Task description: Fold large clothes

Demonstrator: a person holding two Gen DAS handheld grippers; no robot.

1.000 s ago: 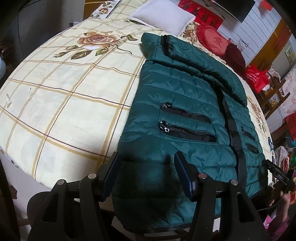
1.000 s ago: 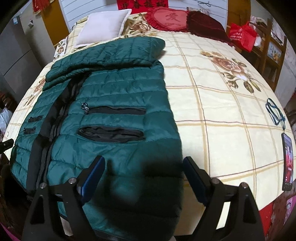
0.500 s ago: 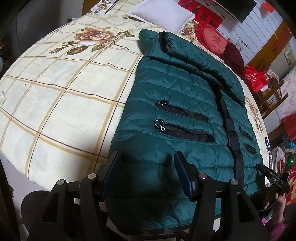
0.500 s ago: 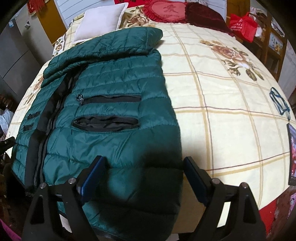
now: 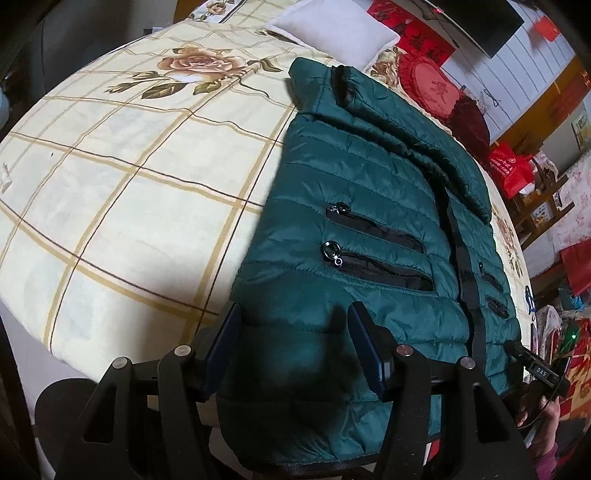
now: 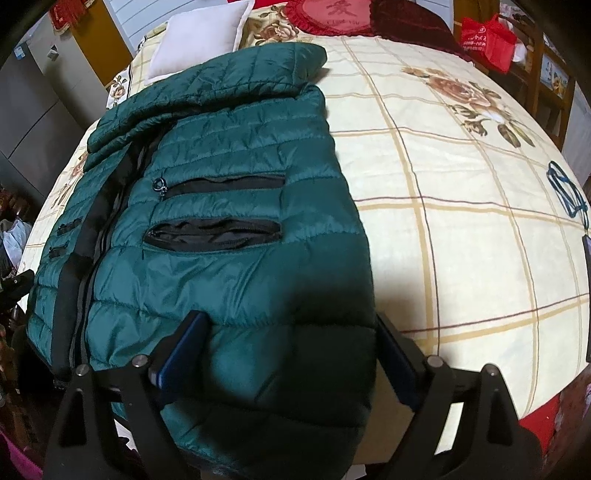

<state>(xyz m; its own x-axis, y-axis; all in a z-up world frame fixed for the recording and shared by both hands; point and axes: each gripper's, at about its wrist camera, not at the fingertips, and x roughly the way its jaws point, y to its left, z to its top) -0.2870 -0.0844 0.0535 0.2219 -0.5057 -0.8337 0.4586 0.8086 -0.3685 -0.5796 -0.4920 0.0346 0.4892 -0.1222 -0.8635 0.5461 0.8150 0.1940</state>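
Note:
A dark green quilted puffer jacket (image 5: 369, 206) lies flat on the bed, front up, with black zip pockets and a black centre placket; its hem hangs over the near bed edge. It also shows in the right wrist view (image 6: 236, 206). My left gripper (image 5: 295, 347) is open, its fingers straddling the jacket's left bottom corner. My right gripper (image 6: 288, 354) is open, its fingers straddling the jacket's right bottom corner. Neither gripper pinches the fabric.
The bed has a cream checked bedspread (image 5: 122, 184) with rose prints. A white pillow (image 5: 332, 33) and red cushions (image 6: 332, 14) lie at the head. A blue cord (image 6: 565, 192) and a dark phone (image 6: 587, 295) lie at the bed's right edge.
Both grippers have moved forward and down onto the jacket's bottom corners; the hem now sits between the open fingers of each. The jacket itself has not shifted.

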